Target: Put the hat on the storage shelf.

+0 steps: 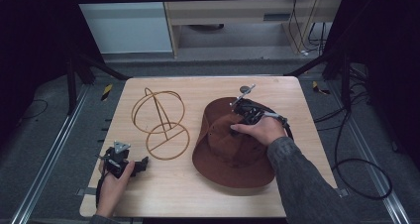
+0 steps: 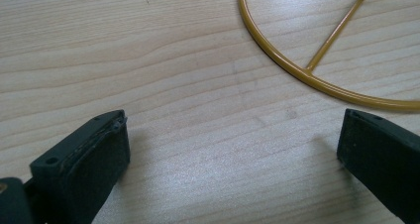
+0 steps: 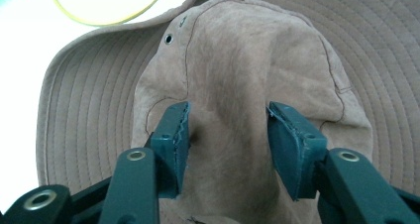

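High view, nearest first: the left gripper [image 1: 130,165] rests low at the table's [image 1: 163,194] front left corner, held in a hand [image 1: 113,184]. In the left gripper view its jaws stand wide apart over bare wood, holding nothing, with the stand's base ring [image 2: 277,55] just ahead of them.

Beyond it the hat [image 1: 230,149] lies brim-down on the right half of the table, its crown up. It looks like soft suede: light, limp, quick to fold and slow to slip. The stitched brim [image 3: 74,115] seems a little stiffer, yet would likely droop if lifted by one edge.

The right gripper [image 1: 236,119] sits on the crown. In the right gripper view the jaws press in on either side of a raised fold of the crown [image 3: 228,120], gathering it between them, so this claw grips the hat. A pinch at the crown top seems the best hold, since the hat should hang evenly from there.

Farther left, the wire stand [image 1: 158,120] is upright, near the hat but apart from it.
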The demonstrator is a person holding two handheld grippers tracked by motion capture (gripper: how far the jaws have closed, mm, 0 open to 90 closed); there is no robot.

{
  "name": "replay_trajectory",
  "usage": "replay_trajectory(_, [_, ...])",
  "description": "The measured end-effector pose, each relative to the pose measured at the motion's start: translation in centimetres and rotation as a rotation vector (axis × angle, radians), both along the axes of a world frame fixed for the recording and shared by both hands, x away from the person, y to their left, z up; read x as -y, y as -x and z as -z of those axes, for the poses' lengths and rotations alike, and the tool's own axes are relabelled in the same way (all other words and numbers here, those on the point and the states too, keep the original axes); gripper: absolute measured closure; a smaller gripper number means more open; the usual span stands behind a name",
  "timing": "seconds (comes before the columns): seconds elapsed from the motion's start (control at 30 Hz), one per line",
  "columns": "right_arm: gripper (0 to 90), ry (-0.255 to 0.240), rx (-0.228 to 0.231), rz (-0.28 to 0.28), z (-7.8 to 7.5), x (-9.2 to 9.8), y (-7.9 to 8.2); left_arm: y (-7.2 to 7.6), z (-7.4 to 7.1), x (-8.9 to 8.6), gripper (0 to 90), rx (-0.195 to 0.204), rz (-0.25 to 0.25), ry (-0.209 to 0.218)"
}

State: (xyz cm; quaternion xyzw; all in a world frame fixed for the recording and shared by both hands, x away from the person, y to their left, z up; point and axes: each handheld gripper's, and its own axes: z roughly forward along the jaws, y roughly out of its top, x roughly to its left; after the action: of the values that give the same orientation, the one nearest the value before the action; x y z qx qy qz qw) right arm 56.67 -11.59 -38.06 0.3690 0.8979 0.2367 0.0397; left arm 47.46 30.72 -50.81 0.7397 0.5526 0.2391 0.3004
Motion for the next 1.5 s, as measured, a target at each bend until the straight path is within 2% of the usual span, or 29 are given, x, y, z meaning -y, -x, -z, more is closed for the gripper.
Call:
replay_trajectory(0.17, [51.4, 0.022, -0.015, 0.001, 0.4, 0.1, 0.0, 0.0, 0.0, 0.0, 0.0, 0.0, 0.0, 0.0])
replay_trajectory(0.23, [52.5, 0.013, -0.016, 0.007, 0.7, 0.2, 0.0, 0.0, 0.0, 0.0, 0.0, 0.0, 0.0, 0.0])
replay_trajectory(0.27, [54.2, 0.024, -0.023, 0.01, 1.0, 0.2, 0.0, 0.0, 0.0, 0.0, 0.0, 0.0, 0.0, -0.001])
replay_trajectory(0.4, [70.1, 0.033, -0.03, -0.004, 1.8, 0.5, -0.1, -0.1, 0.0, 0.1, 0.0, -0.001, 0.0, 0.001])
replay_trajectory(0.53, [85.9, 0.018, -0.046, 0.0, 1.8, 0.7, -0.1, -0.1, 0.0, 0.1, 0.0, -0.001, -0.001, 0.001])
replay_trajectory(0.73, [89.1, 0.007, -0.038, -0.013, 1.6, 0.8, -0.2, -0.1, 0.0, 0.1, 0.0, 0.0, -0.004, 0.0])
replay_trajectory(0.83, [89.1, -0.007, -0.023, -0.012, 1.0, 1.0, 0.0, -0.1, 0.0, 0.1, 0.0, -0.001, -0.002, 0.0])
replay_trajectory(0.97, [89.2, -0.035, 0.013, -0.011, -0.9, 2.0, 0.6, -0.2, 0.0, 0.0, 0.0, -0.001, 0.004, 0.0])
replay_trajectory(1.2, [89.2, -0.112, 0.069, -0.012, -3.5, 3.3, 2.1, -0.4, 0.0, 0.1, 0.0, 0.002, -0.001, 0.008])
replay_trajectory(1.37, [89.2, -0.121, 0.094, -0.019, -4.7, 3.6, 2.6, -0.4, 0.0, 0.1, 0.0, 0.001, 0.001, 0.005])
replay_trajectory(1.4, [89.2, -0.133, 0.107, -0.022, -5.4, 3.9, 3.0, -0.4, 0.0, 0.1, 0.0, -0.002, 0.004, 0.001])
replay_trajectory(1.5, [89.2, -0.146, 0.118, -0.019, -6.1, 4.3, 3.2, -0.5, 0.0, 0.1, 0.0, 0.001, 0.002, 0.005])
